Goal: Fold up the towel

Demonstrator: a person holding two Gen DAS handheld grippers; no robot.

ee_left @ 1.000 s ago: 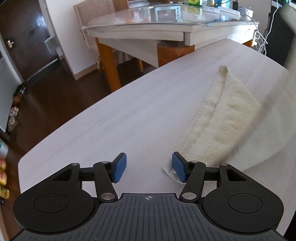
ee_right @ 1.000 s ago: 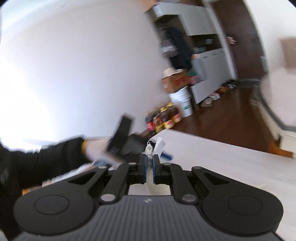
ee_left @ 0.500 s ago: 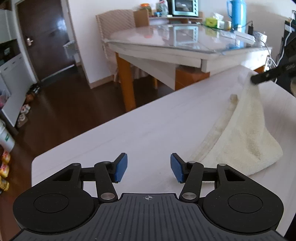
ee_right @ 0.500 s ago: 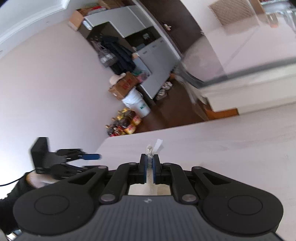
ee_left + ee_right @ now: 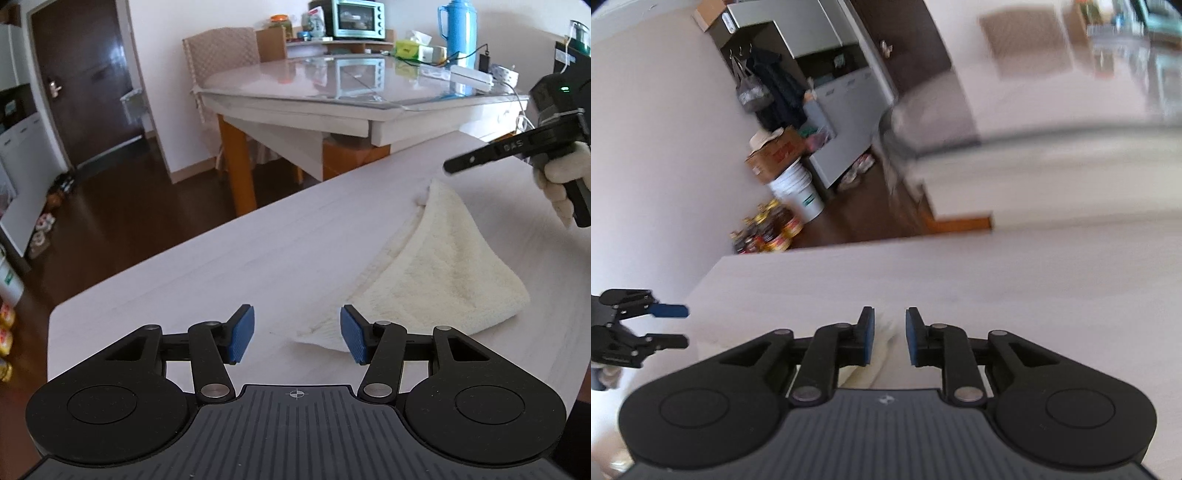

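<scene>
In the left wrist view, the towel [image 5: 447, 269] is seen folded on the table [image 5: 229, 269], its long axis running from 6 toward 1 o'clock, its near corner just beside the right pad of the left gripper [image 5: 297, 334], whose jaws are held half wide and empty. In the right wrist view, the right gripper [image 5: 888, 334] is opening narrowly, with the towel's far corner [image 5: 882, 332] lying loose between the pads.

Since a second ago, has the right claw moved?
Yes. The right claw has come down to the white table, which now fills its view where wall did before, and its jaws are opening off the towel corner.
</scene>
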